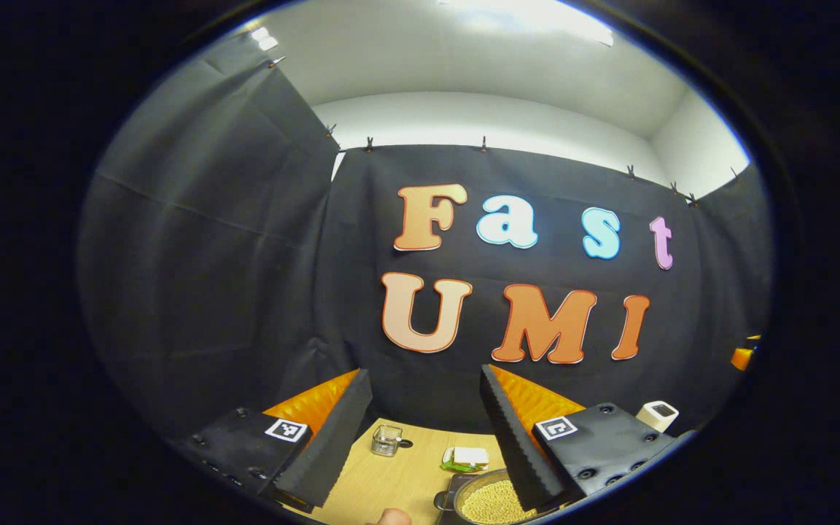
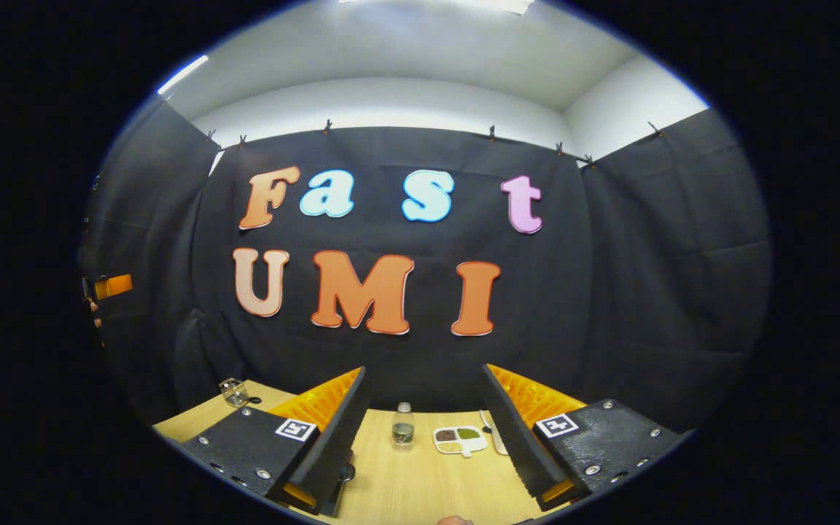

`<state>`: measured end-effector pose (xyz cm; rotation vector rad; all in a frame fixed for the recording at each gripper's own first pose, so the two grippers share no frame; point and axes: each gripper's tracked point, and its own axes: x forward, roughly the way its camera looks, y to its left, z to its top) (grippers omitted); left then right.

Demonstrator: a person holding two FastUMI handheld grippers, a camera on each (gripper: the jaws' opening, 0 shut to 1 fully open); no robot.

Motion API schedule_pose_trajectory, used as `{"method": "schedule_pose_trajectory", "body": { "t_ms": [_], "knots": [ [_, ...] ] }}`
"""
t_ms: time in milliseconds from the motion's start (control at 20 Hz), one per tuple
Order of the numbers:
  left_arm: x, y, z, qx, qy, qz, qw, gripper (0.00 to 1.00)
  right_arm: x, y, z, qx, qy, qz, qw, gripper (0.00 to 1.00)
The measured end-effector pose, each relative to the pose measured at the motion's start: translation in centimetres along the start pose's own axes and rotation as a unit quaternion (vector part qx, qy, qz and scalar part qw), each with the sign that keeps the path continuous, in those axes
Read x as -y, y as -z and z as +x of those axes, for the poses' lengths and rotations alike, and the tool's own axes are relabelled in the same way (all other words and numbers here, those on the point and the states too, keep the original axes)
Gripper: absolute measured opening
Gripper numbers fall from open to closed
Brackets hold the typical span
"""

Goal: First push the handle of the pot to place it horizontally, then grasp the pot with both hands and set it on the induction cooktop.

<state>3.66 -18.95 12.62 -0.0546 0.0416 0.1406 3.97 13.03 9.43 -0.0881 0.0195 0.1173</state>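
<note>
A metal pot (image 1: pixel 489 503) holding yellowish grains sits at the bottom edge of the left gripper view, partly behind that gripper's right finger (image 1: pixel 518 445). A small dark side handle (image 1: pixel 442 500) sticks out on the pot's left. My left gripper (image 1: pixel 424 373) is open and held above the wooden table (image 1: pixel 398 477), with nothing between its fingers. In the right gripper view my right gripper (image 2: pixel 424 370) is also open and holds nothing, aimed at the back wall over the table (image 2: pixel 420 481).
Behind the pot stand a small glass jar (image 1: pixel 386 440), a green and white packet (image 1: pixel 466 459) and a white cylinder (image 1: pixel 657 415). The right gripper view has a small bottle (image 2: pixel 403 424), a divided dish of grains (image 2: pixel 459 440) and the glass jar (image 2: pixel 233 392) at the left.
</note>
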Motion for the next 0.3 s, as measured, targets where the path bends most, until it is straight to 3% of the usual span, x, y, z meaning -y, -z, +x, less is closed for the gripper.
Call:
{"method": "schedule_pose_trajectory", "body": {
  "t_ms": [300],
  "knots": [
    [0.1, 0.0, 0.3, -0.003, -0.004, 0.0, 1.0, 0.98, 3.6, -0.2, -1.1, 0.0, 0.037, 0.033, 0.999, 0.94]
  ]
}}
